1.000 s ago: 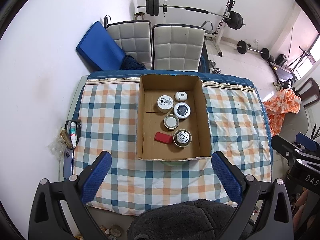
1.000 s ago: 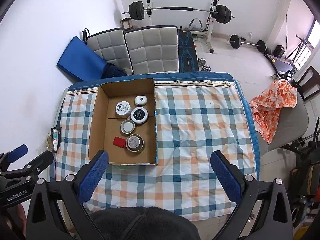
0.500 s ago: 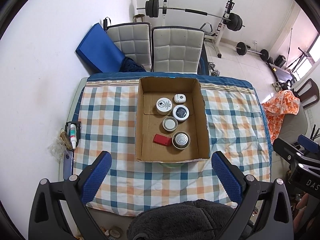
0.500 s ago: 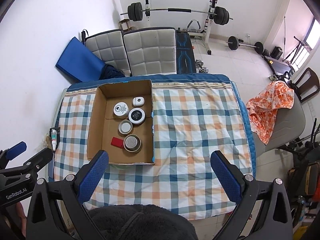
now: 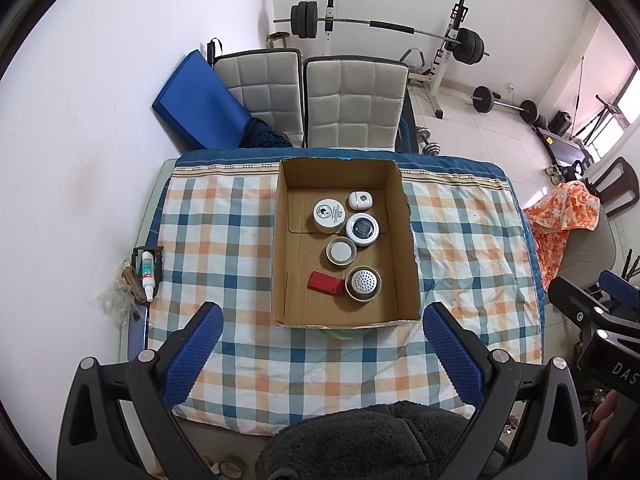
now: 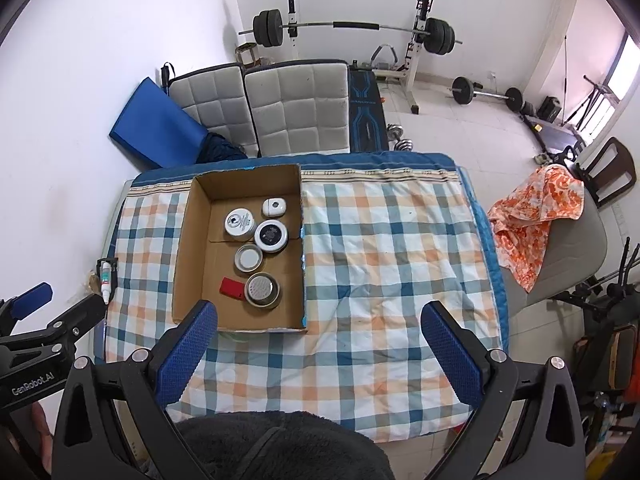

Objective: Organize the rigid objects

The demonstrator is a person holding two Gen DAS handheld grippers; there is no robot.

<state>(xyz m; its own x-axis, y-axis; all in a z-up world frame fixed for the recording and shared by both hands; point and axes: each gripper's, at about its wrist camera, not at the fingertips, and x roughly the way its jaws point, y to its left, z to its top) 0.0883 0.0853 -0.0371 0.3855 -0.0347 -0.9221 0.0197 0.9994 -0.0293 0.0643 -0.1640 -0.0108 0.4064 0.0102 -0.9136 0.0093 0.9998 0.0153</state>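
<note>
Left tool (image 5: 322, 354): held high above the near edge of the table, jaws spread wide, nothing between the blue pads.
Right tool (image 6: 318, 350): also high over the near edge, jaws wide apart and empty.
Table (image 5: 224, 240): covered by a blue, orange and white checked cloth.
Cardboard box (image 5: 280, 248): open-topped, on the cloth toward the far side; in the right tool's view it lies left of centre.
White tin (image 5: 329, 215): far part of the box, round, with a dark emblem on its lid.
Small white case (image 5: 359, 200): just right of the white tin, nearest the far wall of the box.
Dark-faced round tin (image 5: 361, 229): near side of the case, touching the white tin.
Grey-lidded tin (image 5: 341, 251): middle of the box.
Perforated metal cup (image 5: 363, 283): near part of the box.
Red card (image 5: 325, 283): flat, touching the cup's left side.
White tube (image 5: 147, 276): off the cloth at the table's left edge.
Chairs (image 5: 356, 104): two grey padded ones beyond the far edge.
</note>
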